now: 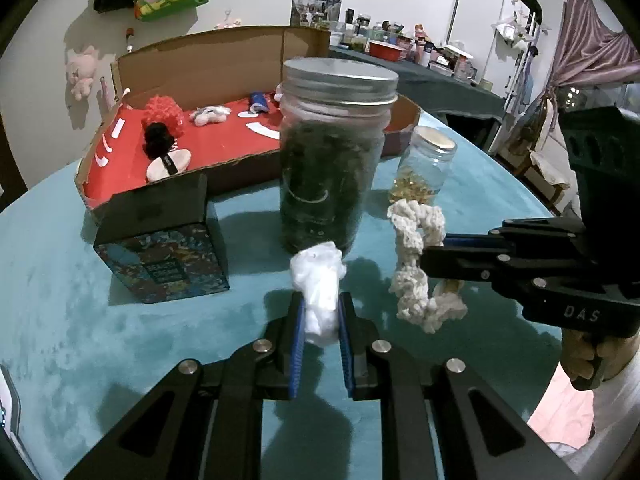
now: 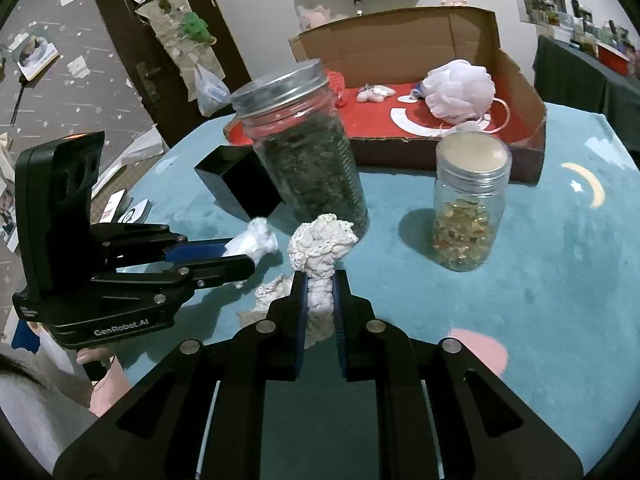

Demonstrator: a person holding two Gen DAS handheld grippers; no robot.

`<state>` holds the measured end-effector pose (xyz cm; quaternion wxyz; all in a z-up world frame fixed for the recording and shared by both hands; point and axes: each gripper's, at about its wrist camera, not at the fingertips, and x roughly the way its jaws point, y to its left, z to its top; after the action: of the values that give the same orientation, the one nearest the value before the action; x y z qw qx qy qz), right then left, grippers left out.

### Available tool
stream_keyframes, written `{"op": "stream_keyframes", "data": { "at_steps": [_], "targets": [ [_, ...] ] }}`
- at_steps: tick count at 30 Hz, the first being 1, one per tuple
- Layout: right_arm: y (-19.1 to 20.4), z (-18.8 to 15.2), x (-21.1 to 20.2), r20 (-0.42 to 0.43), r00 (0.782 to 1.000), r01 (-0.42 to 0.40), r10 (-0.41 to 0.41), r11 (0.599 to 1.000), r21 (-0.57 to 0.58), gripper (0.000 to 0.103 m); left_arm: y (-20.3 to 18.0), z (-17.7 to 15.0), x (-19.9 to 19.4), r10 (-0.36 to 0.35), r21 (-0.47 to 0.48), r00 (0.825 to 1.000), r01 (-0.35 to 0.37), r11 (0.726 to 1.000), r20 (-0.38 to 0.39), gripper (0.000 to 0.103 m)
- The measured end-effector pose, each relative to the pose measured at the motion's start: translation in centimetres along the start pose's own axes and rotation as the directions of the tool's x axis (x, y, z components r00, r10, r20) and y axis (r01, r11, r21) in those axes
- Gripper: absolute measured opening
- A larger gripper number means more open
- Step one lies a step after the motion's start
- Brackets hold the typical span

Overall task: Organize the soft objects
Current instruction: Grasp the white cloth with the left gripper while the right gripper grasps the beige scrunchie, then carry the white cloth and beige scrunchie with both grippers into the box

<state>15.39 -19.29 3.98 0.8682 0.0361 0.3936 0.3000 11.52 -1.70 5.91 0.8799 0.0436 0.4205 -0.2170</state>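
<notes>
Covering the table, teal cloth [image 2: 560, 240], cluttered counter [image 1: 420, 68], starry wallpaper [image 2: 52, 92] behind

R gripper [image 2: 320, 300] clamped on cream crochet scrunchie [image 2: 322, 246], lifted over teal tablecloth [image 2: 540, 280]. L gripper [image 2: 240, 254] at left pinches white crumpled wad [image 2: 260, 242]. Behind: tall jar [image 2: 304, 152] w/ dark contents, small jar [image 2: 470, 204], cardboard box [image 2: 400, 36] w/ white loofah [image 2: 460, 90].

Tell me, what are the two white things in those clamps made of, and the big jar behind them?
The cream scrunchie in the right gripper looks like crocheted cotton yarn: looped, matte stitches. The white wad in the left gripper seems to be crumpled tissue or thin plastic; its creases leave that open. The tall jar looks like clear glass or plastic, with a brushed metal screw lid.
</notes>
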Motion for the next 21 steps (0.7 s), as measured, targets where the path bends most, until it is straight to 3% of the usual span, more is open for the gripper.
{"op": "stream_keyframes", "data": {
  "at_steps": [9, 21],
  "targets": [
    [-0.8, -0.3, -0.4, -0.005, 1.0, 0.002, -0.001, 1.0, 0.029, 0.012, 1.0, -0.1, 0.0, 0.001, -0.023, 1.0, -0.001, 1.0, -0.008, 0.017],
    [-4.1, -1.2, -1.8, -0.019, 0.999, 0.053, -0.051, 0.993, 0.107, 0.012, 6.1, -1.7, -2.1, 0.081, -0.117, 0.996, -0.083, 0.99, -0.025, 0.017]
  ]
}}
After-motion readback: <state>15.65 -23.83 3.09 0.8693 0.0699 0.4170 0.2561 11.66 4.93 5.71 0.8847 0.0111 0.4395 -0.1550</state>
